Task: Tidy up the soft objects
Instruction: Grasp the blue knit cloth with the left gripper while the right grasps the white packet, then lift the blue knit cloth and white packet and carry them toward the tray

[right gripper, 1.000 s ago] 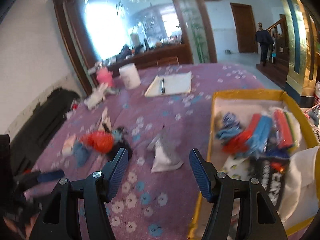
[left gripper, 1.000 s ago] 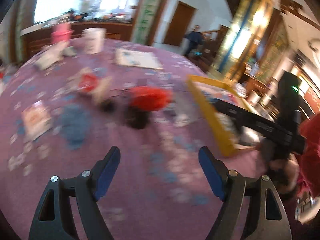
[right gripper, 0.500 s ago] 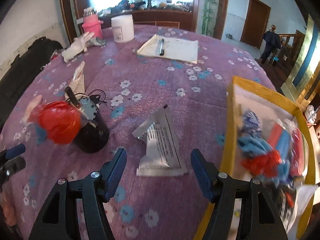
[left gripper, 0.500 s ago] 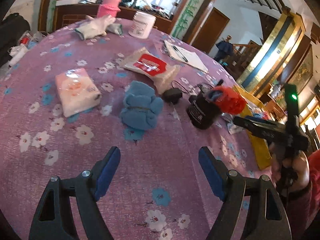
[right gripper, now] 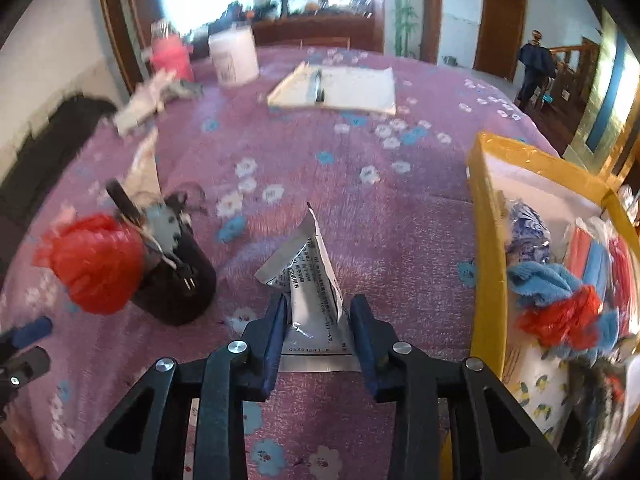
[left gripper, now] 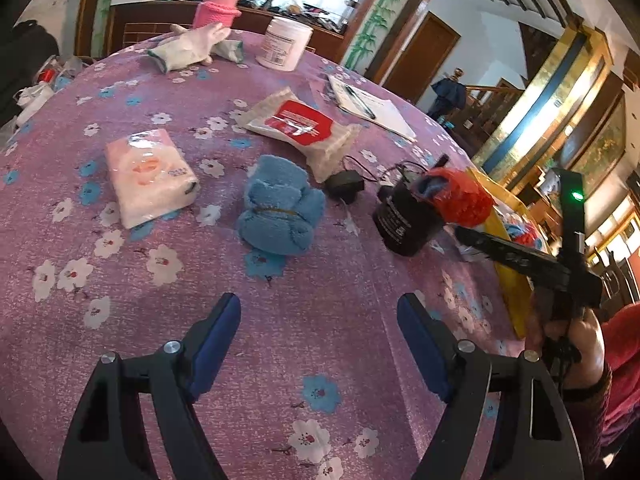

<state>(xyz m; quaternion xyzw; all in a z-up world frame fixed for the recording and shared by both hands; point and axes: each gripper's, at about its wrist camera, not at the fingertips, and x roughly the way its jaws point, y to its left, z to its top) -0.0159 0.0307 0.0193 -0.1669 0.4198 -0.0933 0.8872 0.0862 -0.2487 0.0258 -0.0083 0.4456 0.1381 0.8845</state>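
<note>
Two grippers work over our purple flowered tablecloth (right gripper: 360, 208). Our right gripper (right gripper: 318, 322) has just been closing, and its blue pads now pinch the silver packet (right gripper: 308, 280), which lies on the cloth just left of the yellow box (right gripper: 486, 240) holding blue and red cloths. Our left gripper (left gripper: 320, 344) hangs spread wide over bare cloth, grasping nothing. Ahead of it sits the rolled blue towel (left gripper: 280, 210), between a tissue pack (left gripper: 150, 176) and a black canister (left gripper: 402, 220).

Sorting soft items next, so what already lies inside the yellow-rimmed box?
Yellow-rimmed box: blue fluffy cloth, red crinkled plastic, blue-white patterned bundle, red and blue strips. Anything beneath them is covered.
</note>
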